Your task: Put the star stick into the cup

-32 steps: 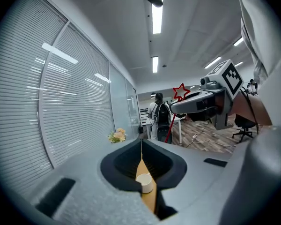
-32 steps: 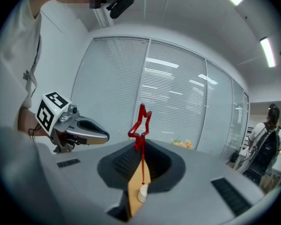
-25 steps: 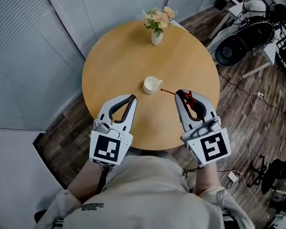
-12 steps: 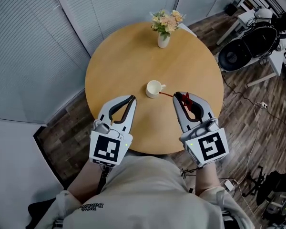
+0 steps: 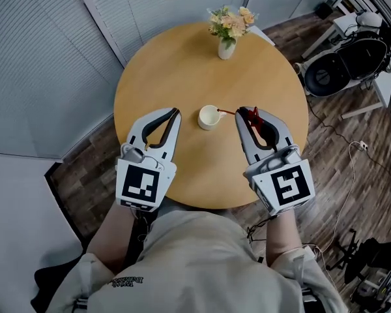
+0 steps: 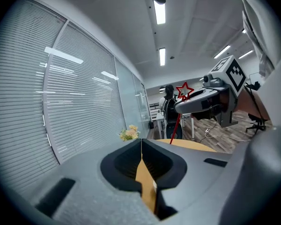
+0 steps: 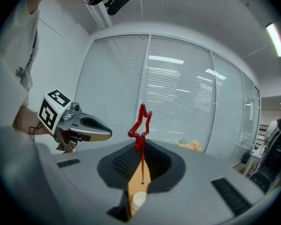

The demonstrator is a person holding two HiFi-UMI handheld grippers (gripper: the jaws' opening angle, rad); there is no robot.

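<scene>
The left tongs (image 5: 175, 112) and right tongs (image 5: 242, 111) have both slid forward over the counter (image 5: 182, 64), bringing the star stick (image 7: 140, 143) from short of the cup (image 5: 208, 117) to its rim. The counter is round and wooden with a flower vase (image 5: 227, 47) at its far edge, blinds (image 5: 45, 57) to the left and plank floor (image 5: 352, 135) around. The right tongs clamp the stick below its star. Its long axis runs leftward, nearly level, the plain tip perhaps touching the cup. The left tongs are together, empty.

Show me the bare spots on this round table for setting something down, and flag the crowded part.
Free: the broad wooden band between the flower vase and the cup, and the left stretch of the table beyond the left gripper. Crowded: around the cup, flanked by both grippers, with the right gripper holding the star stick beside it.
</scene>
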